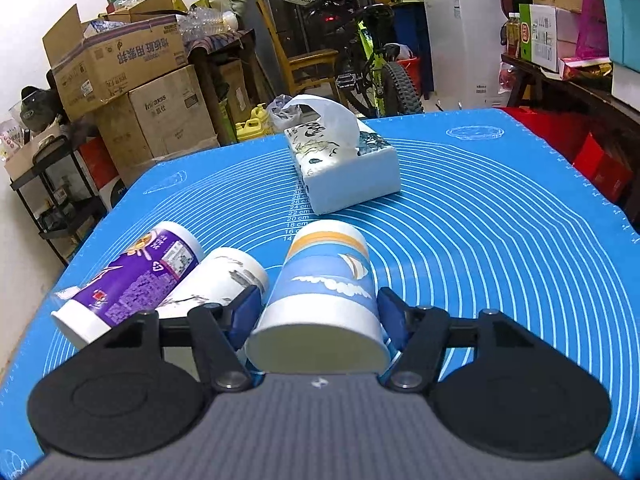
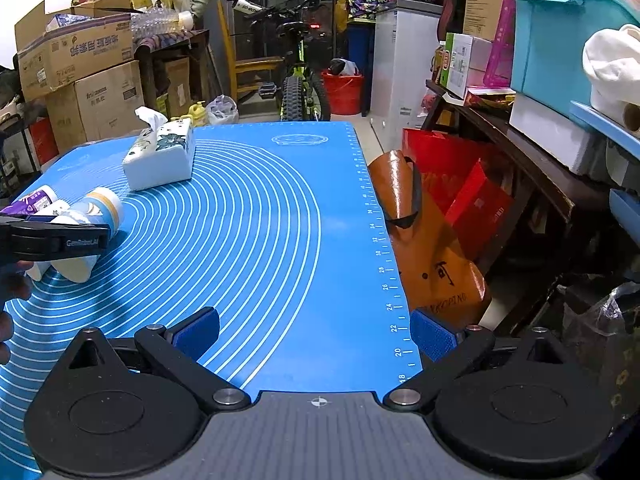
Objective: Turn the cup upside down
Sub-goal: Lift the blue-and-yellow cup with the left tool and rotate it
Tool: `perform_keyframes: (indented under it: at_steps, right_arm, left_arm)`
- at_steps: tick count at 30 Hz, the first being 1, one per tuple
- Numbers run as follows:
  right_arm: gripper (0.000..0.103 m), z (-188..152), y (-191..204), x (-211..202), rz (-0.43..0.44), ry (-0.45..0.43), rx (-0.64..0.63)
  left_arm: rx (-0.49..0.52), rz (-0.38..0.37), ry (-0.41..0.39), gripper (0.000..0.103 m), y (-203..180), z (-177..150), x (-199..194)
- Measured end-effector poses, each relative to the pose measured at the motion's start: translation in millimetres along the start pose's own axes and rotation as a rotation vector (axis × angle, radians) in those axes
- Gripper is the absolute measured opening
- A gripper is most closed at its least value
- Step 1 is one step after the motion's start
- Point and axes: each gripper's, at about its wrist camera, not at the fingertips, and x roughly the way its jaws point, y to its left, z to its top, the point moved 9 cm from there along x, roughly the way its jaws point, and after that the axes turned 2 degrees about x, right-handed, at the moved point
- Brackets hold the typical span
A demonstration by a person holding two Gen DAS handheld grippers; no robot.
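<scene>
A paper cup (image 1: 324,292) with a blue sailboat print lies tilted between the blue pads of my left gripper (image 1: 318,312), its open rim toward the camera and its base pointing away. The left gripper is shut on it, low over the blue mat (image 1: 480,260). The cup also shows in the right wrist view (image 2: 96,216) at the far left, held by the left gripper (image 2: 48,240). My right gripper (image 2: 316,336) is open and empty, above the mat's right edge.
Two more cups lie on their sides left of the held cup: a purple one (image 1: 132,280) and a white one (image 1: 216,280). A tissue box (image 1: 344,164) stands further back on the mat. Orange and red bags (image 2: 432,240) sit beyond the table's right edge.
</scene>
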Motion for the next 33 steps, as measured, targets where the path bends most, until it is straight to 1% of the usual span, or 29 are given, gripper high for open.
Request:
perform_keyframes:
  at_steps: [1,6,11,13,17,22,28,31,33]
  right_arm:
    - [0.101,0,0,0,0.0,-0.001,0.001]
    - [0.101,0,-1,-3,-0.005,-0.004,0.001]
    - [0.101,1,-2,-5,-0.005,-0.004,0.006]
    - [0.101,1,-2,-8,-0.004,-0.004,0.007]
    - [0.101,-1,-1,-17,0.007,-0.01,0.02]
    - [0.101,-10,2,-29,0.025,0.005,0.043]
    - [0.101,-28,9,-50,0.037,0.015,0.036]
    - [0.101,-39,15,-57,0.039,0.03,0.022]
    - [0.101,-45,17,-62,0.039,0.037,0.015]
  left_arm:
    - [0.0,-0.001,-0.006,0.063,0,0,-2]
    - [0.022,0.0,-0.013,0.063,-3,-2,-8]
    - [0.019,-0.017,-0.024,0.063,-3,-2,-21]
    - [0.022,-0.035,-0.023,0.063,-2,-2,-29]
    - [0.001,-0.094,0.01,0.063,-1,-9,-49]
    - [0.025,-0.149,0.029,0.063,0,-28,-85]
    - [-0.003,-0.229,0.121,0.063,1,-62,-110]
    - [0.012,-0.228,0.129,0.063,-3,-75,-116]
    - [0.008,-0.241,0.14,0.063,-7,-81,-118]
